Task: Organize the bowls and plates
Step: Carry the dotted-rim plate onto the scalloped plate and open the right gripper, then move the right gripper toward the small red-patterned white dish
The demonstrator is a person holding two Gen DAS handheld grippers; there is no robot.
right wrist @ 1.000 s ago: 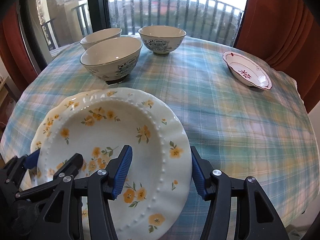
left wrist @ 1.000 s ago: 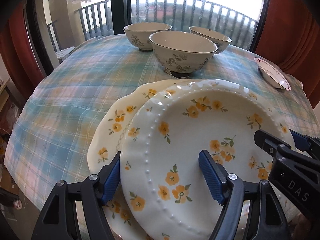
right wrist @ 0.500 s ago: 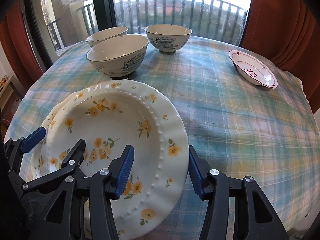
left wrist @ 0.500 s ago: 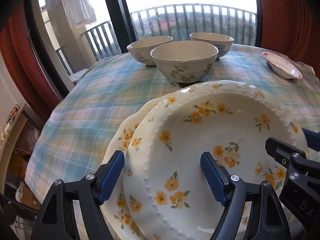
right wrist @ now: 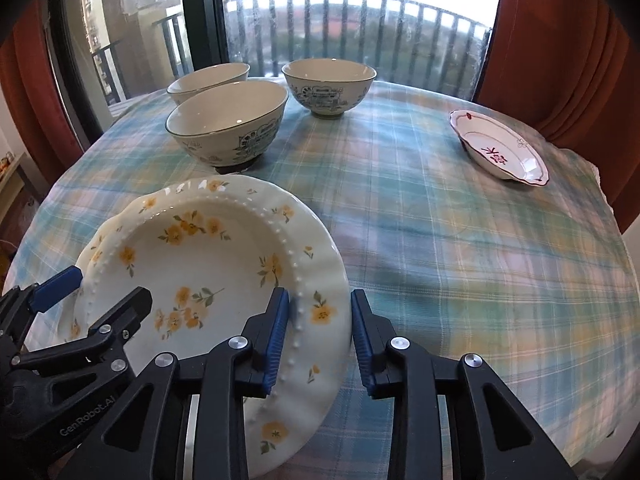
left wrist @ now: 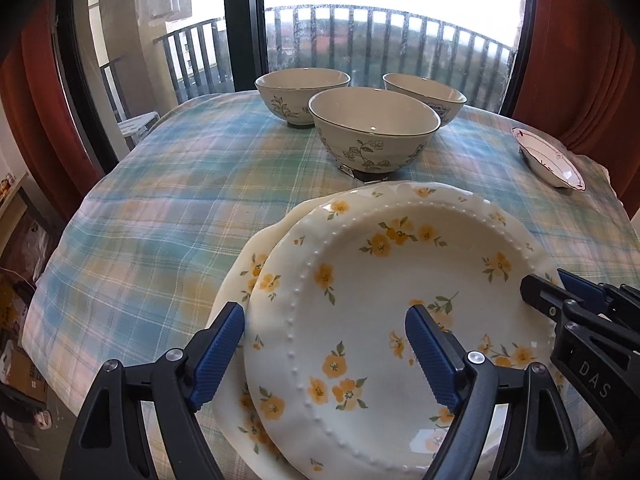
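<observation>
A cream plate with yellow flowers (left wrist: 384,312) lies on a second matching plate (left wrist: 244,280) near the table's front edge. It also shows in the right wrist view (right wrist: 216,264). My left gripper (left wrist: 324,352) is open, its fingers straddling the top plate's left rim. My right gripper (right wrist: 320,336) is open, its fingers astride the plate's right rim. Three floral bowls (left wrist: 372,132) stand at the back. A small red-rimmed dish (right wrist: 500,152) sits at the right.
The round table wears a plaid cloth (right wrist: 460,260). Red curtains (right wrist: 560,40) hang at both sides of a balcony window behind. The table's front edge lies just under the plates.
Both grippers have pulled back and risen slightly. The right gripper's fingers have narrowed around the plate's right rim. The top plate sits more squarely over the lower one.
</observation>
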